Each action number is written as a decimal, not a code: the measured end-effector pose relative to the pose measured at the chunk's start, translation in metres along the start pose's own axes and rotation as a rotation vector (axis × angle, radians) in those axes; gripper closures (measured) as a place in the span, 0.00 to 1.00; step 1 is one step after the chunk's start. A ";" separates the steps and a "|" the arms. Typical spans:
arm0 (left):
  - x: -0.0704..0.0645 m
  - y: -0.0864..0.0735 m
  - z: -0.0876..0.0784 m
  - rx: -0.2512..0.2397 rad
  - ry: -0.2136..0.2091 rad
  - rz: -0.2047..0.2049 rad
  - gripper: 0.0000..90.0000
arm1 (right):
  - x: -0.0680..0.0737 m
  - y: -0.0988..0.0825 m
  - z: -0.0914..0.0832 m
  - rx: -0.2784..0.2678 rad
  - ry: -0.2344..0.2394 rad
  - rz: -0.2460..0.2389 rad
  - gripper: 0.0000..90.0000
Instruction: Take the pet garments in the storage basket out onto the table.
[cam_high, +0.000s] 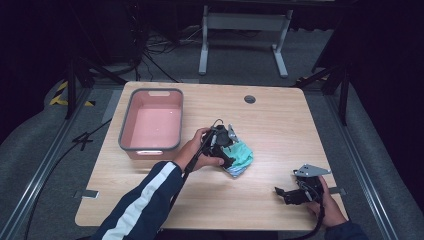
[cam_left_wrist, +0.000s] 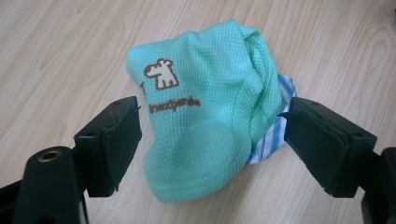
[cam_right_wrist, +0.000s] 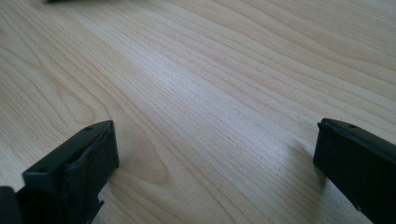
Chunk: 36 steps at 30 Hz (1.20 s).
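1. Mint-green cloth (cam_left_wrist: 201, 121), waffle-knit, bunched on the wooden table (cam_high: 280, 125) near its middle; we read a small brown dog print with brown lettering under it on the top face
2. We see a blue-and-white striped fabric (cam_left_wrist: 273, 135) sticking out from under the green cloth's edge, in the left gripper view next to the right-hand jaw
3. Left gripper (cam_left_wrist: 210, 140) sits over the bundle, jaws wide apart, one on each side of the green cloth; neither jaw is pressing it as far as we can tell
4. In the high view the left hand (cam_high: 197, 150) holds that gripper right at the bundle; sleeve (cam_high: 145, 202) is dark blue with a white stripe
5. Right gripper (cam_right_wrist: 215, 163) low over bare wood, jaws spread wide, nothing between them
6. We place the right hand (cam_high: 327, 205) near the table's front right corner, well apart from the cloth
7. Pink bin (cam_high: 127, 132) with grey rim stands on the table's left side, near the left hand but not touching it
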<state>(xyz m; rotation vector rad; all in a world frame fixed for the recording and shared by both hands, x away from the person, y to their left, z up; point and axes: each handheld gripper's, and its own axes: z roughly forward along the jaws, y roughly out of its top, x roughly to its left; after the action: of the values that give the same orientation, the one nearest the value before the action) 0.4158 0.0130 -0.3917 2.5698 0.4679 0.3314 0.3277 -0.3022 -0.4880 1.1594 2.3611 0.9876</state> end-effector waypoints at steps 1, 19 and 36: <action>-0.002 -0.002 -0.004 0.002 0.006 0.011 0.23 | 0.000 0.000 0.000 0.000 0.000 0.000 0.00; -0.009 -0.045 -0.044 -0.038 0.027 0.085 0.22 | 0.000 0.000 0.000 0.000 0.000 -0.003 0.00; -0.015 -0.105 -0.081 -0.073 0.065 0.074 0.23 | 0.000 0.000 0.000 0.001 0.000 -0.003 0.00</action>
<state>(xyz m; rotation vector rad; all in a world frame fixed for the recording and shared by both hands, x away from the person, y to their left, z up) 0.3492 0.1283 -0.3800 2.5159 0.3772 0.4517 0.3274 -0.3024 -0.4881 1.1555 2.3627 0.9860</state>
